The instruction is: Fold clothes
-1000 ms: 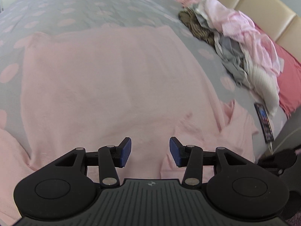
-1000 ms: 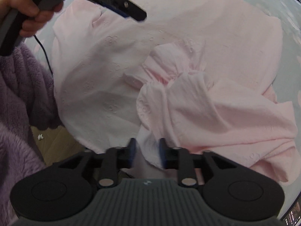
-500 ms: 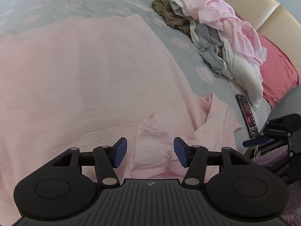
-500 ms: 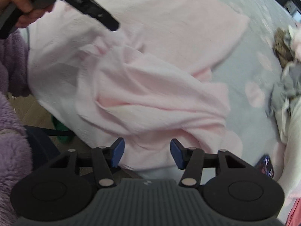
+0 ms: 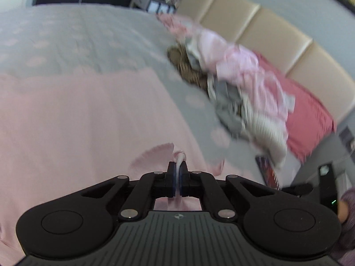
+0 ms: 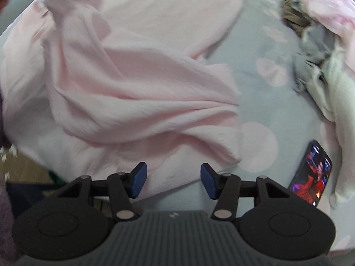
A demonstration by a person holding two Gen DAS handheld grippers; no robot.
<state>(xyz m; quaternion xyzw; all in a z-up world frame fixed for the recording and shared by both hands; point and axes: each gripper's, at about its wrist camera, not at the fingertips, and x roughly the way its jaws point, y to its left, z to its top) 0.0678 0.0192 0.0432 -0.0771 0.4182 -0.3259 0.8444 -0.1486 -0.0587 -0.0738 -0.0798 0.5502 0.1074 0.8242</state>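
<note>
Left wrist view: the left gripper (image 5: 178,173) is clamped on a thin pinch of the pink garment (image 5: 88,122), a sliver of cloth standing up between the blue pads (image 5: 172,178). The garment lies spread over the grey spotted bedspread (image 5: 77,44), near the bed's edge. The pinch sits at a ruffled edge, probably a sleeve or hem; a hold there would let one side be lifted and carried over for a fold.

Right wrist view: the right gripper (image 6: 173,180) hovers with jaws apart and nothing between them, just above the garment's near border (image 6: 155,155). Judged as positioning for a second corner, so the cloth can be tensioned from two points. The left gripper shows at the top left corner, cloth rising in a ridge towards it.

A heap of unfolded clothes (image 5: 244,93) waits by the headboard (image 5: 255,28); a phone (image 6: 311,173) lies screen-up beside the heap.

Hard to make out: both views are motion-blurred. Which part of the garment is pinched cannot be told. The garment's far left runs out of frame. The heap's pieces cannot be separated.
</note>
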